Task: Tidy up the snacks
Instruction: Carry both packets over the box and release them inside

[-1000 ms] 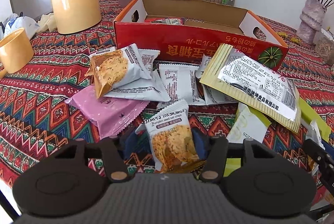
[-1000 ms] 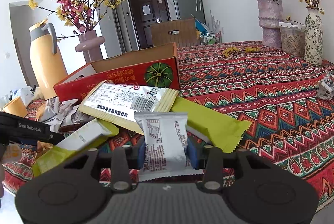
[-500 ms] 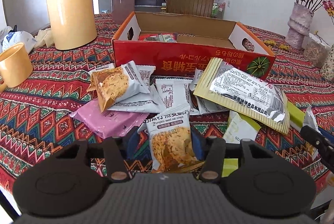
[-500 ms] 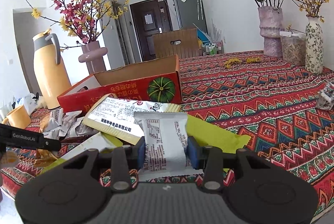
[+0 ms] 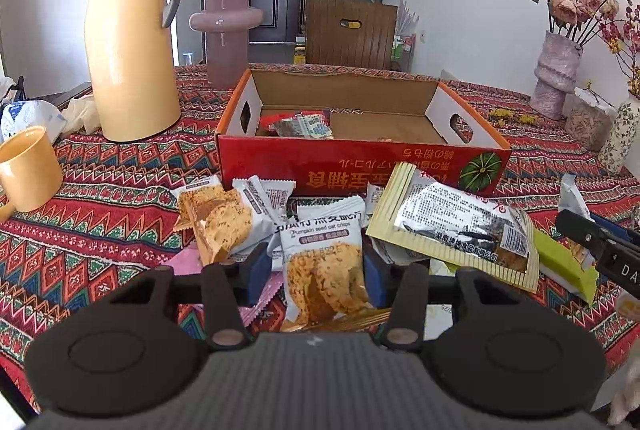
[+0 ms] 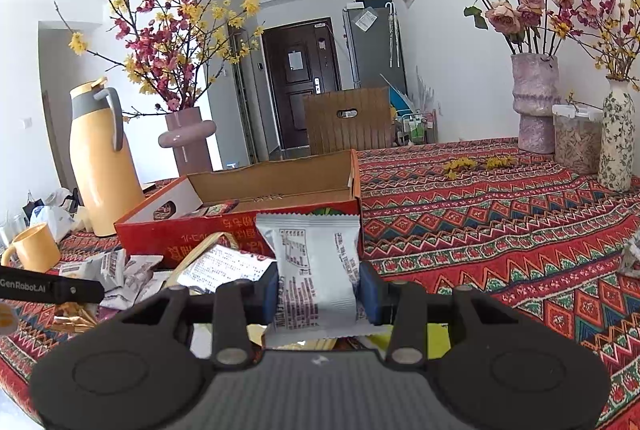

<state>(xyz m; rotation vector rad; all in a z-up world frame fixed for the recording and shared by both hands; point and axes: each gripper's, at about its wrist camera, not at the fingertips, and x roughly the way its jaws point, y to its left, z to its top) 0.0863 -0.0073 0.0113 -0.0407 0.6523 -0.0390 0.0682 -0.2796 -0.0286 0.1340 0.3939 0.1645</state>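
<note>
Red cardboard box (image 5: pixel 360 165) is sitting open at centre frame, directly beyond both grippers. The left gripper (image 5: pixel 316 272) is closing on an upright oat crisp packet (image 5: pixel 324 266); its left pad is possibly not touching. The right gripper (image 6: pixel 318 294) is pinching a grey packet (image 6: pixel 316 270), upright, tilting gently downward.

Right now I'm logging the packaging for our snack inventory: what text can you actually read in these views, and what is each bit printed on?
"Pumpkin seed oat crisps": packet in the left claw, whose jaws are closing on it.
"GenRobot.AI": black arm of the left claw, right wrist view.
"DA", cut off: right claw's arm, left wrist view.
Red box: upside-down Chinese characters, not legible to me.
Grey packet in the right claw: print too small.
</note>
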